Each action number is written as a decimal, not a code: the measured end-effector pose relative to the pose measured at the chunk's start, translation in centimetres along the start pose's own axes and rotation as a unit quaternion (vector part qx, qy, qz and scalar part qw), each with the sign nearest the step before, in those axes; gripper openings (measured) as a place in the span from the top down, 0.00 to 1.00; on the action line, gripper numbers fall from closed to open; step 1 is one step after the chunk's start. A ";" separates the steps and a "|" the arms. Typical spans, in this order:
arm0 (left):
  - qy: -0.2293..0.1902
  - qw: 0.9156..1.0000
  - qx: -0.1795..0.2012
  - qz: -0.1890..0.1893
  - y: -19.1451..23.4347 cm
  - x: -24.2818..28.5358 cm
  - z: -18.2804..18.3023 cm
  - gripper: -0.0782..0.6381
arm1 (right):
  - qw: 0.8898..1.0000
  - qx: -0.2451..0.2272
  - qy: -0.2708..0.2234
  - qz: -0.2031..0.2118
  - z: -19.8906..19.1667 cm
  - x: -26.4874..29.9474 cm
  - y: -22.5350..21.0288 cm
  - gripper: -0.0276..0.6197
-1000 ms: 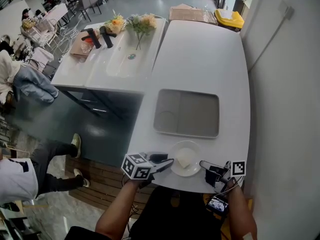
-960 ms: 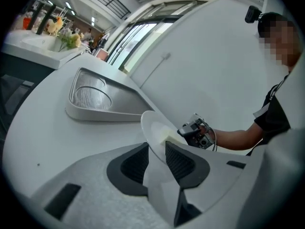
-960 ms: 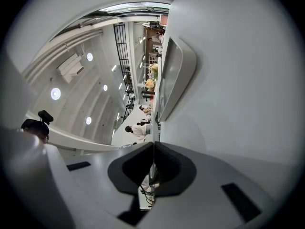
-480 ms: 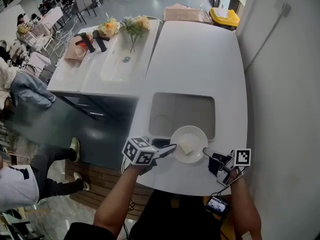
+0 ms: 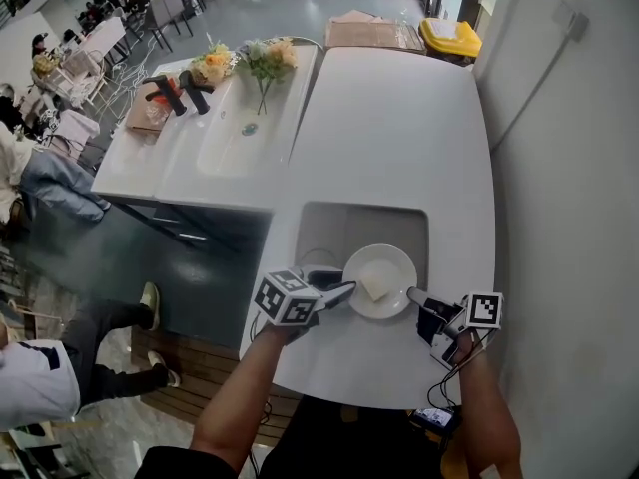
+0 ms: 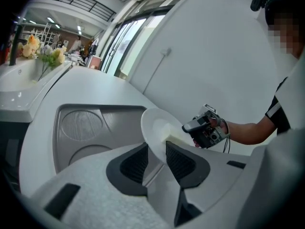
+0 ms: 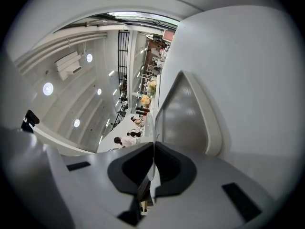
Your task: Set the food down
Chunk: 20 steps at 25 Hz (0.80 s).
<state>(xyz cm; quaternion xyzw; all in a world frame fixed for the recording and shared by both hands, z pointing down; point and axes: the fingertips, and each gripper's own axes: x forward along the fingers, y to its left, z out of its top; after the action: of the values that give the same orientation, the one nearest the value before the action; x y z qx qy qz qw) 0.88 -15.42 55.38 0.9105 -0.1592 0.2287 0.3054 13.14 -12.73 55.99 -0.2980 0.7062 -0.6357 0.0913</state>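
A white plate [image 5: 380, 267] with a pale block of food [image 5: 373, 287] hangs over the near edge of the grey tray [image 5: 349, 223]. My left gripper [image 5: 344, 290] is shut on the plate's left rim. My right gripper [image 5: 412, 294] is shut on its right rim. In the left gripper view the plate [image 6: 159, 125] stands tilted between the dark pads [image 6: 136, 162], and the food [image 6: 177, 138] lies on its far side. The right gripper view shows only the thin plate edge [image 7: 151, 144] pinched between the jaws, with the tray [image 7: 186, 111] beyond.
The long white table [image 5: 399, 118] runs away from me, with a wall along its right side. Left of it a counter [image 5: 190, 138] carries flowers [image 5: 262, 60] and dark tools. A yellow bin [image 5: 448, 36] stands at the far end. People sit at the far left.
Both grippers have carried the plate away from me, from the table's near edge to above the tray's near side. Both grips are unchanged.
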 end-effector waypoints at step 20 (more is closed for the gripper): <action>0.040 0.996 0.046 0.058 4.8 2.8 1.2 0.73 | 0.998 -0.022 0.023 -0.050 4.3 3.4 -2.0 0.94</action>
<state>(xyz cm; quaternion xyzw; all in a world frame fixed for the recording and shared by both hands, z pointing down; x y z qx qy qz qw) 1.51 -20.22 58.30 0.9031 -0.1884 0.2890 0.2556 13.18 -18.23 57.95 -0.3204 0.7063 -0.6302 0.0361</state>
